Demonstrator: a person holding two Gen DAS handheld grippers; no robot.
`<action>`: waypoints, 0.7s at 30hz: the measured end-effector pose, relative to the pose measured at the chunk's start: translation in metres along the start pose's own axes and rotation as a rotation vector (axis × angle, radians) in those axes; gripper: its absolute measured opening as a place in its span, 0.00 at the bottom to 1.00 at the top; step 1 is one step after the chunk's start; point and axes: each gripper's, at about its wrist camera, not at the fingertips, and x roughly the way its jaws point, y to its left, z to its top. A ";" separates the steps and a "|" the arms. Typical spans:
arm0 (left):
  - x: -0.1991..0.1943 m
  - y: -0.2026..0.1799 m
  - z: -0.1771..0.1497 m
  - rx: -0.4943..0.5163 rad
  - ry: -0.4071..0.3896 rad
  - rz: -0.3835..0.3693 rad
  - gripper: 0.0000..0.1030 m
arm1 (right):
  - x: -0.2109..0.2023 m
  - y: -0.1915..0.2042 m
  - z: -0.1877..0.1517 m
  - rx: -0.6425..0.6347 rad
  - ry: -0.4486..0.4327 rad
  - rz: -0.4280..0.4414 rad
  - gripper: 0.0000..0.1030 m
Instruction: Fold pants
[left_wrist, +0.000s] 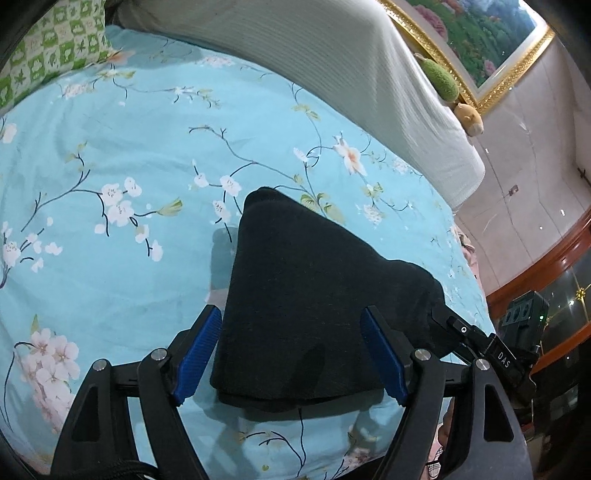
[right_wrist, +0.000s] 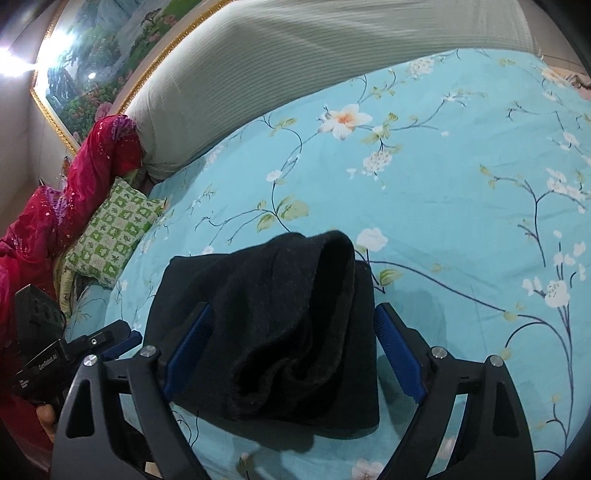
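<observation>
1. Folded black pants (left_wrist: 310, 306) lie in a compact bundle on a bed covered by a turquoise floral bedsheet (left_wrist: 122, 140).
2. The left gripper (left_wrist: 291, 356) hangs over the bundle, its 2 blue-padded fingers (left_wrist: 199, 350) spread wide on either side, grasping nothing.
3. The right gripper (right_wrist: 291, 354) likewise straddles the pants (right_wrist: 273, 332), fingers released and apart.
4. From the right wrist view, a top layer bulges upward in a rounded fold.
5. A long ribbed white bolster (right_wrist: 288, 70) lies along the sheet's far edge, with a green-and-white checked pillow (right_wrist: 114, 232) and sequined red fabric (right_wrist: 59, 206) near it.
</observation>
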 end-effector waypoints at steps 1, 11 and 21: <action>0.001 0.001 0.000 -0.001 0.002 0.001 0.76 | 0.001 -0.001 -0.001 0.007 0.005 -0.003 0.85; 0.023 0.006 0.004 -0.017 0.044 0.000 0.77 | 0.010 -0.012 -0.008 0.055 0.040 0.003 0.85; 0.042 0.014 0.006 -0.045 0.080 -0.005 0.77 | 0.016 -0.024 -0.013 0.101 0.055 0.036 0.85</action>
